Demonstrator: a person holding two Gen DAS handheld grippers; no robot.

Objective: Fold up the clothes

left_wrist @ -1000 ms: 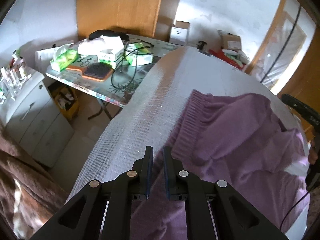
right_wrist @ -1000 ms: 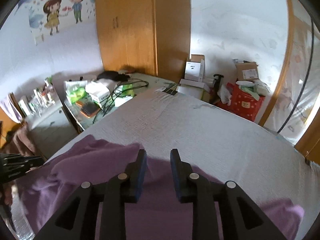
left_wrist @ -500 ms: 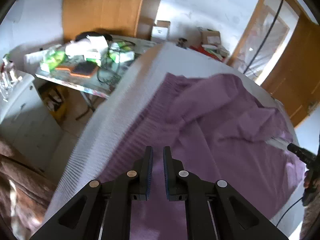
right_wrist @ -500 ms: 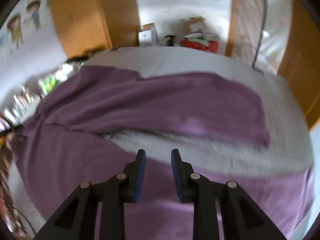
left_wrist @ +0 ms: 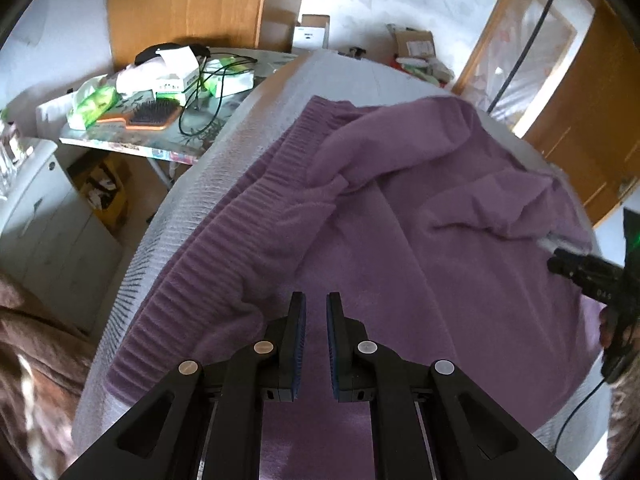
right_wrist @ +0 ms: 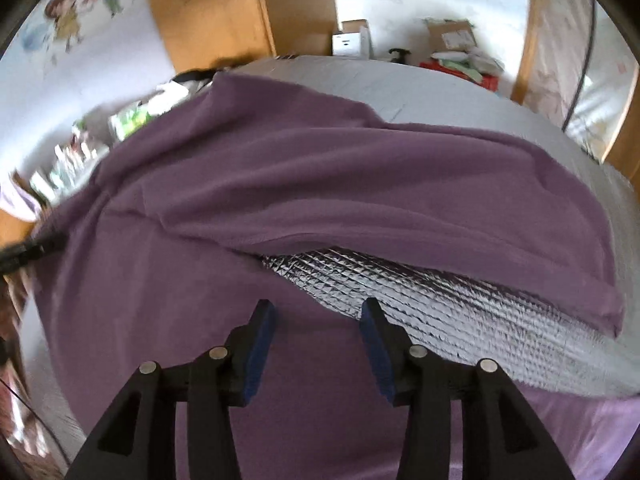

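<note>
My left claw (left_wrist: 316, 304) hangs over the purple sweater (left_wrist: 400, 220), pads nearly together w/ a thin gap showing, nothing pinched btwn them. Can't tell if the tips touch the knit; they sit just above the fabric near the ribbed hem (left_wrist: 208, 248), which runs along the mattress (left_wrist: 264, 116) edge on the left of that view.

My right claw (right_wrist: 316, 312) has its jaws opening, pads well apart, nothing btwn them. Purple knit lies right under the tips, not gripped. Just beyond the right pad a strip of bare silver quilted cover (right_wrist: 440, 300) shows, w/ a sleeve (right_wrist: 400, 216) draped across past it, its cuff end hanging toward the right.

The sweater is spread over most of the mattress top, rumpled, w/ folds bunched in the middle in the left view. In that view my right claw also shows at the far right edge (left_wrist: 576, 268), over the sweater's edge, w/ a bit of my hand (left_wrist: 612, 328) behind it.

Off the bed, left side: a cluttered table (left_wrist: 132, 140) w/ a hairbrush (left_wrist: 154, 114), boxes, cables, green packs. Wooden wardrobe (left_wrist: 188, 4) behind it. A brown blanket (left_wrist: 28, 352) at bottom left.
</note>
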